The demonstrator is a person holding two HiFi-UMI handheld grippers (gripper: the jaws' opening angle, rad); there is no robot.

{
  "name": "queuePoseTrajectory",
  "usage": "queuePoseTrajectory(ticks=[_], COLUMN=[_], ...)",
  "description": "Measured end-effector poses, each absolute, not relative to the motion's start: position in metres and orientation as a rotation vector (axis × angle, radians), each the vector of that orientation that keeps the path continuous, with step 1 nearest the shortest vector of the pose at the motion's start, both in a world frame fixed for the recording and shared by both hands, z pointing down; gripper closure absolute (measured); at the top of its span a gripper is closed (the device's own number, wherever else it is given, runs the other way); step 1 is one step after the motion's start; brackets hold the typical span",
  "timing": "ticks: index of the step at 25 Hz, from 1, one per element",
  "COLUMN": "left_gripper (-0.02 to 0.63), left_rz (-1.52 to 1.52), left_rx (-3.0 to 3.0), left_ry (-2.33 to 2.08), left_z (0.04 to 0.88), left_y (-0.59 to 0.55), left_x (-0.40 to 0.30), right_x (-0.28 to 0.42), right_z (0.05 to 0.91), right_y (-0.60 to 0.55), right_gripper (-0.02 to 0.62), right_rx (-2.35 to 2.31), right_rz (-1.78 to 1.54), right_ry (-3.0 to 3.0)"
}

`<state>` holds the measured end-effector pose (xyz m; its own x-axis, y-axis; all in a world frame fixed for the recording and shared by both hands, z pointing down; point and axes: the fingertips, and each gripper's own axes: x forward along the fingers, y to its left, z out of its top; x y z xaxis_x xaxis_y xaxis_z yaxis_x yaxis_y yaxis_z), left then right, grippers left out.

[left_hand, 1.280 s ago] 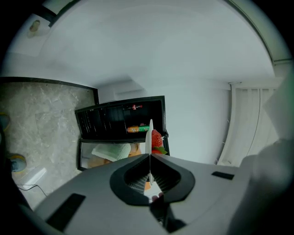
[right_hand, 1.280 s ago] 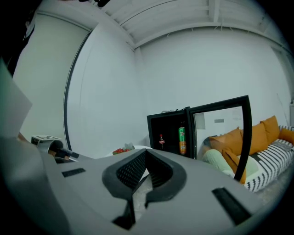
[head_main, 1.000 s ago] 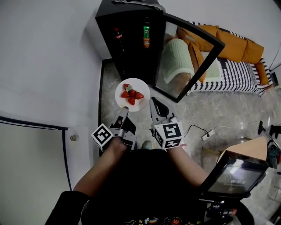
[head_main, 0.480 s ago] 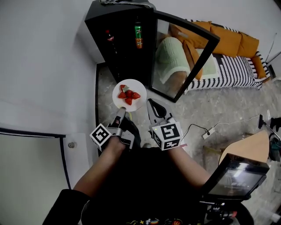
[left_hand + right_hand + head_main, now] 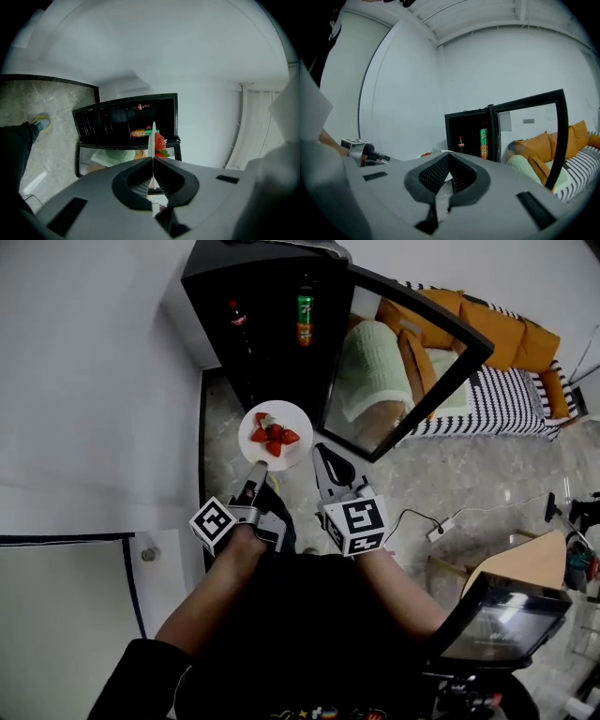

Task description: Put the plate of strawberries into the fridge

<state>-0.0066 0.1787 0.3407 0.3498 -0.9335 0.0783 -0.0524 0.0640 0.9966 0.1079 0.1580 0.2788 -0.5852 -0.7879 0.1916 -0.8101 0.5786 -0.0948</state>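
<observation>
A white plate (image 5: 275, 435) with several red strawberries (image 5: 273, 437) hangs over the marble floor just in front of the open black fridge (image 5: 267, 343). My left gripper (image 5: 256, 471) is shut on the plate's near rim. In the left gripper view the plate (image 5: 153, 133) shows edge-on between the jaws, the strawberries (image 5: 160, 142) to its right. My right gripper (image 5: 329, 463) floats beside the plate on its right, shut on nothing. In the right gripper view that gripper (image 5: 449, 158) points toward the fridge (image 5: 469, 133).
The fridge's glass door (image 5: 405, 367) stands swung open to the right. Inside are a green can (image 5: 305, 321) and a dark bottle (image 5: 236, 314). An orange sofa (image 5: 487, 329) and striped cover lie at the right. A cable with a power strip (image 5: 441, 526) crosses the floor. A white wall (image 5: 94, 381) is at the left.
The plate, still held by my left gripper, has come a little closer to the fridge opening. The right gripper has kept pace beside it.
</observation>
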Motion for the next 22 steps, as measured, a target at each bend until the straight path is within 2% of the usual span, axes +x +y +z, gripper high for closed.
queuePoseTrajectory(ticks=[5, 11, 22], left_gripper=[0.597, 0.597, 0.597], left_rz=[-0.871, -0.800, -0.706], left_rx=[1.341, 1.327, 1.289], left_ry=[-1.007, -0.982, -0.915], left_z=[0.339, 0.341, 0.350], left_y=[0.167, 0.081, -0.007], left_x=[-0.011, -0.044, -0.078], right_x=[0.105, 0.072, 0.027], right_z=[0.279, 0.279, 0.283], right_y=[0.148, 0.061, -0.031], right_gripper=[0.591, 0.591, 0.591], right_rx=[1.365, 1.404, 1.478], right_rz=[0.274, 0.326, 0.358], right_ry=[-2.666, -2.609, -2.528])
